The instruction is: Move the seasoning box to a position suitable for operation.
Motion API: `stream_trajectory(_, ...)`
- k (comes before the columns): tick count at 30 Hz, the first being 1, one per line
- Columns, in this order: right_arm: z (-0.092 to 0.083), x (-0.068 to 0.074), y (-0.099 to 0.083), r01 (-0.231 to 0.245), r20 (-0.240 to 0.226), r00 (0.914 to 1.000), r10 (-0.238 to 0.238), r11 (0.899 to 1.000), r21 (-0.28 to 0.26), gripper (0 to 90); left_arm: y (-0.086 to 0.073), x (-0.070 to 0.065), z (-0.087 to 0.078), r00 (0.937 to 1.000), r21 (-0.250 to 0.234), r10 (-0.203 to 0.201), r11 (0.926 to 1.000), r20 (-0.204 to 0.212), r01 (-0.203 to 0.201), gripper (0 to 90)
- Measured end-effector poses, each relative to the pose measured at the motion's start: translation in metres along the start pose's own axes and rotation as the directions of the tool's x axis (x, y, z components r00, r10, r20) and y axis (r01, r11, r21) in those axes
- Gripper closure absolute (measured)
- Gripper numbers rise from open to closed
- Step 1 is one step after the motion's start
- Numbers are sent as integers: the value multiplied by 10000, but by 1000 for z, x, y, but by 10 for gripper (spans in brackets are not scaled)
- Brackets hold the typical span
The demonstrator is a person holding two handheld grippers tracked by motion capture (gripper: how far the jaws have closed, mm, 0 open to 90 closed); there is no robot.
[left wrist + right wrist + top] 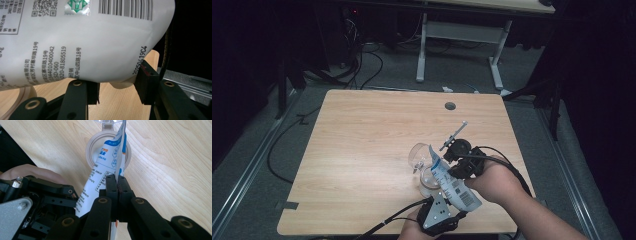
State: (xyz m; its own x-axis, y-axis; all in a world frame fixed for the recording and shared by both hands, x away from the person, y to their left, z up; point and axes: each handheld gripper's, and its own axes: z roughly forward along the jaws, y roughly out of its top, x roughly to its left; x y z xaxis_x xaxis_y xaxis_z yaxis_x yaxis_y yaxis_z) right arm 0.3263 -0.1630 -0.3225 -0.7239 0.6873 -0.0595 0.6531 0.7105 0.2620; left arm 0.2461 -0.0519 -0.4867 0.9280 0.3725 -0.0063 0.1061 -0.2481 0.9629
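A wooden desk (362,150). Near its front edge, a white pouch (457,187) tilts over an open jar (108,150). Left tongs (117,92), half open, grip its bottom; right tongs (117,186) pinch its edge shut. Best tip slowly, spout centred above the jar's mouth.

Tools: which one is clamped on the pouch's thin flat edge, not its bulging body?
The right tool: its jaws meet on the thin edge of the white-and-blue printed plastic pouch. The left tool holds the bulging bottom, jaws wide apart.
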Motion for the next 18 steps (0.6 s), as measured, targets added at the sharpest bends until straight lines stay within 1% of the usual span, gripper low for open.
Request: stream_trajectory(18,2,-1,1,64,-24,10000,-64,10000,8,899,1,0,1,10000,15,-33,10000,69,32,599)
